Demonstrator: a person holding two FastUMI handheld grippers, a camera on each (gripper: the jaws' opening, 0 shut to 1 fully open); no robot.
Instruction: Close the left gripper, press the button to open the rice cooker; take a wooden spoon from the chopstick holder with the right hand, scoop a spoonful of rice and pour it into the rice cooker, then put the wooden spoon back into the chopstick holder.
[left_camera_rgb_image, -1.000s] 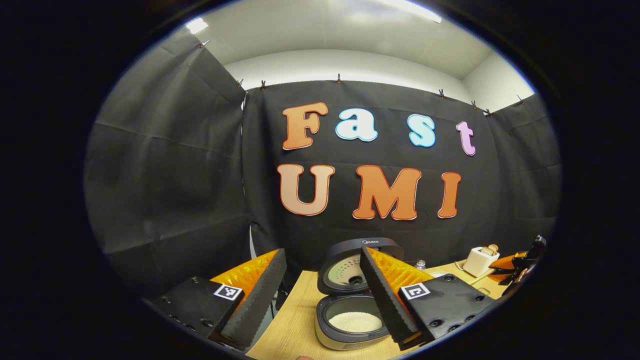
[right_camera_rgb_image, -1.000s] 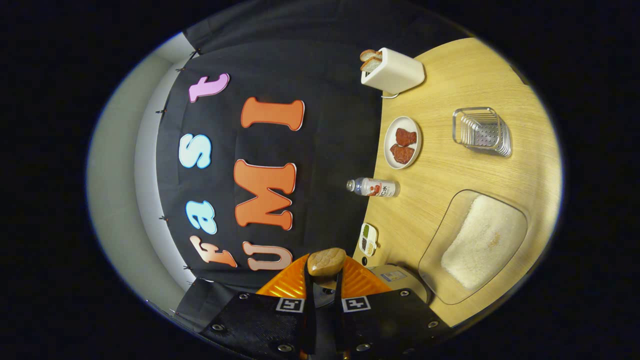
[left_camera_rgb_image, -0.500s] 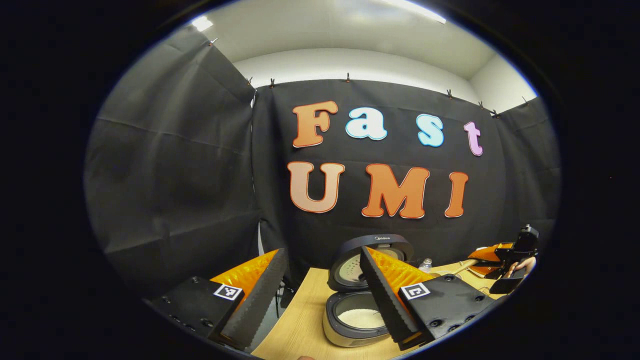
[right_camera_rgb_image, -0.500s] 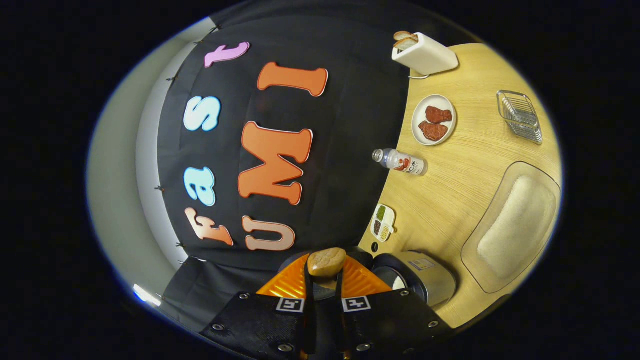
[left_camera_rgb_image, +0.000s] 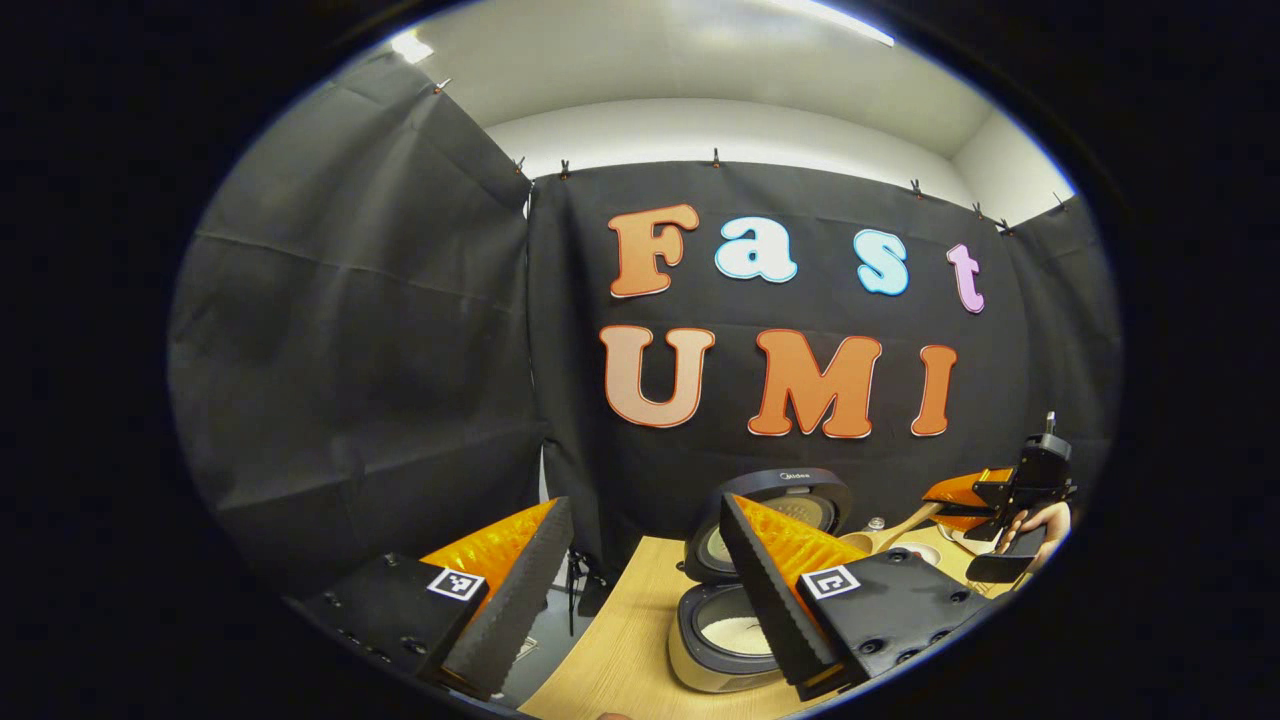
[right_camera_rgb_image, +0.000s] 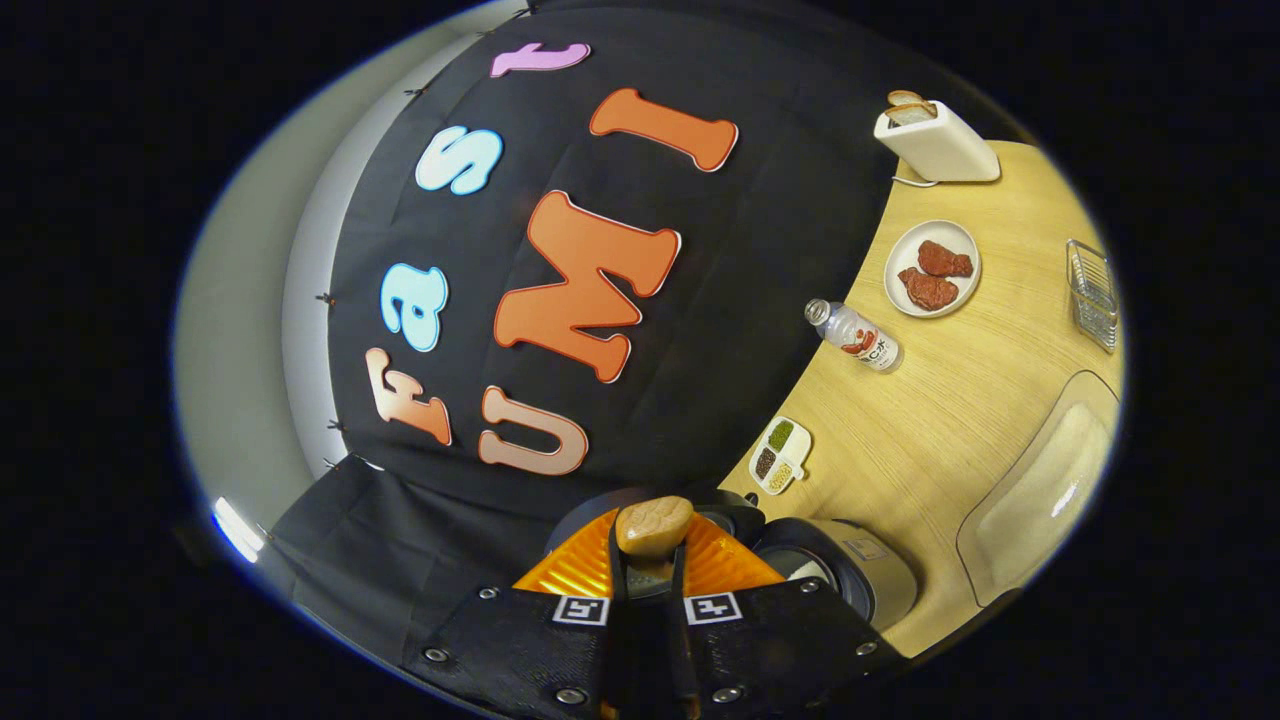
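The rice cooker (left_camera_rgb_image: 735, 625) stands open, its lid (left_camera_rgb_image: 790, 495) upright and white rice in the pot. My left gripper (left_camera_rgb_image: 640, 590) hovers open in front of it, holding nothing. In the left gripper view my right gripper (left_camera_rgb_image: 985, 495) hangs at the far right in a hand (left_camera_rgb_image: 1045, 520), and the wooden spoon (left_camera_rgb_image: 885, 532) reaches from it toward the cooker lid. In the right gripper view the right gripper (right_camera_rgb_image: 648, 565) is shut on the wooden spoon (right_camera_rgb_image: 653, 527), with the cooker (right_camera_rgb_image: 855, 580) just to its right. I cannot tell whether the spoon carries rice.
On the wooden table (right_camera_rgb_image: 940, 400) lie a clear tray of rice (right_camera_rgb_image: 1040, 490), a wire holder (right_camera_rgb_image: 1092, 292), a plate of meat (right_camera_rgb_image: 932, 268), a bottle (right_camera_rgb_image: 855, 335), a small sectioned dish (right_camera_rgb_image: 780, 455) and a toaster (right_camera_rgb_image: 935, 140).
The right gripper has travelled with the spoon away from the rice tray toward the cooker, rolling as it went. The cooker has drifted rightward in the left gripper view.
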